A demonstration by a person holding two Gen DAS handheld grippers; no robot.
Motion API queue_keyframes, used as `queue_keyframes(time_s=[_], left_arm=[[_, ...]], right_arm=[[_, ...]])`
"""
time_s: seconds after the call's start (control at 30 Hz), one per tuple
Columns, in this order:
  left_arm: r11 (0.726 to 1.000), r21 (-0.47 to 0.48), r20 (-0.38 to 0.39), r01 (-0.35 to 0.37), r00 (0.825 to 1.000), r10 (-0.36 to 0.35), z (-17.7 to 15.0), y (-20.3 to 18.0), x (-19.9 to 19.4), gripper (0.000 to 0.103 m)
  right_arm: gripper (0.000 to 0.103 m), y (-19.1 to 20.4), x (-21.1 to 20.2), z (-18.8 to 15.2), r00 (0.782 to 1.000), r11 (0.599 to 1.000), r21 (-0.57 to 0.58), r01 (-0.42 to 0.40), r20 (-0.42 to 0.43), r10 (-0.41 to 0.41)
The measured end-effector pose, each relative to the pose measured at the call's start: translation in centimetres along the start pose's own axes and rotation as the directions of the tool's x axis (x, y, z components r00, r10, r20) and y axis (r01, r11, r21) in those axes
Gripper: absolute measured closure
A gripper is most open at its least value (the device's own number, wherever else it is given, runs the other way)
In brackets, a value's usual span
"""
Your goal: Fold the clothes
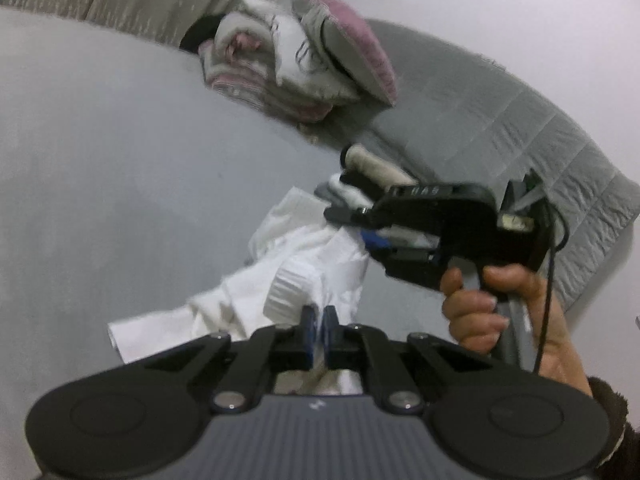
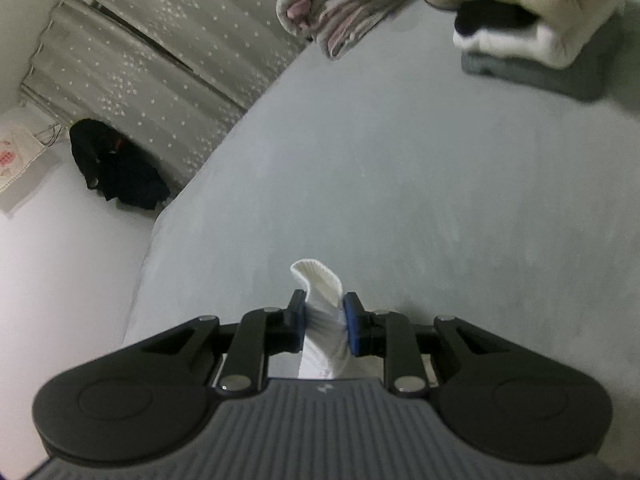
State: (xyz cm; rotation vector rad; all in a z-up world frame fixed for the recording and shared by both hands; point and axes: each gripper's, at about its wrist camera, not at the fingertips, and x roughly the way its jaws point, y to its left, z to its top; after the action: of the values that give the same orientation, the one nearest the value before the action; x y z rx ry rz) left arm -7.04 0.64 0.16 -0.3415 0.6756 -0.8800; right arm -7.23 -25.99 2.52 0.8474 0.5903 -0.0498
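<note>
Left wrist view: the left tongs (image 1: 319,334) are clamped on the crumpled white ribbed-cuff garment (image 1: 304,264), held unfolded above the grey bed (image 1: 120,160); a folded stack (image 1: 360,188) lies beyond. Right wrist view: the right tongs (image 2: 325,322) pinch its ribbed cuff (image 2: 320,284), so folding of this item appears barely begun.

Whites and greys, with a little pink and blue

The white garment (image 1: 304,264) with its ribbed cuff lies on a plain pale grey bed (image 2: 400,184); both grippers are black with blue pads (image 2: 351,322). The curtain (image 2: 160,64) is grey-beige, dotted with small white sprigs. The far pile (image 1: 280,64) mixes white, pink and grey stripes; nearer, a folded stack (image 2: 520,40) shows cream, black, white and dark grey.
</note>
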Motion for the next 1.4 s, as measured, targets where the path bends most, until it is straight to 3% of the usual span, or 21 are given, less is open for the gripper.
queue_keyframes(time_s=[0.27, 0.57, 0.87, 0.93, 0.97, 1.03, 1.23, 1.4], left_arm=[[0.998, -0.002, 0.151, -0.061, 0.987, 0.06, 2.1, 0.7, -4.2, 0.1], [0.976, -0.051, 0.265, -0.211, 0.94, 0.217, 3.9, 3.1, -9.2, 0.1], [0.908, -0.13, 0.257, -0.399, 0.87, 0.42, 3.4, 6.8, -12.7, 0.1], [0.888, -0.143, 0.26, -0.437, 0.849, 0.459, 3.1, 7.9, -13.5, 0.1], [0.878, -0.149, 0.263, -0.455, 0.837, 0.479, 3.0, 8.4, -13.9, 0.1], [0.853, -0.163, 0.267, -0.495, 0.811, 0.521, 2.7, 9.5, -14.6, 0.1], [0.793, -0.227, 0.205, -0.566, 0.768, 0.606, 2.6, 13.4, -15.5, 0.1], [0.762, -0.238, 0.179, -0.602, 0.744, 0.644, 2.0, 15.1, -16.6, 0.1]], right_arm=[[0.08, 4.6, 1.7, 0.4, 0.998, 0.998, -0.069, -0.005, 0.057, 0.009], [0.08, 11.4, 6.6, 0.0, 0.997, 0.985, -0.17, -0.032, 0.063, 0.043], [0.082, 16.6, 12.9, -2.8, 0.998, 0.957, -0.286, -0.055, -0.003, 0.057], [0.085, 17.5, 14.5, -3.7, 0.998, 0.95, -0.305, -0.063, -0.022, 0.059], [0.092, 18.0, 15.4, -4.2, 0.997, 0.947, -0.314, -0.07, -0.036, 0.062], [0.093, 18.8, 17.1, -5.0, 0.996, 0.94, -0.331, -0.081, -0.065, 0.063], [0.093, 20.3, 21.8, -7.9, 0.989, 0.929, -0.363, -0.08, -0.146, 0.028], [0.093, 21.4, 24.2, -9.4, 0.982, 0.92, -0.381, -0.097, -0.189, 0.025]])
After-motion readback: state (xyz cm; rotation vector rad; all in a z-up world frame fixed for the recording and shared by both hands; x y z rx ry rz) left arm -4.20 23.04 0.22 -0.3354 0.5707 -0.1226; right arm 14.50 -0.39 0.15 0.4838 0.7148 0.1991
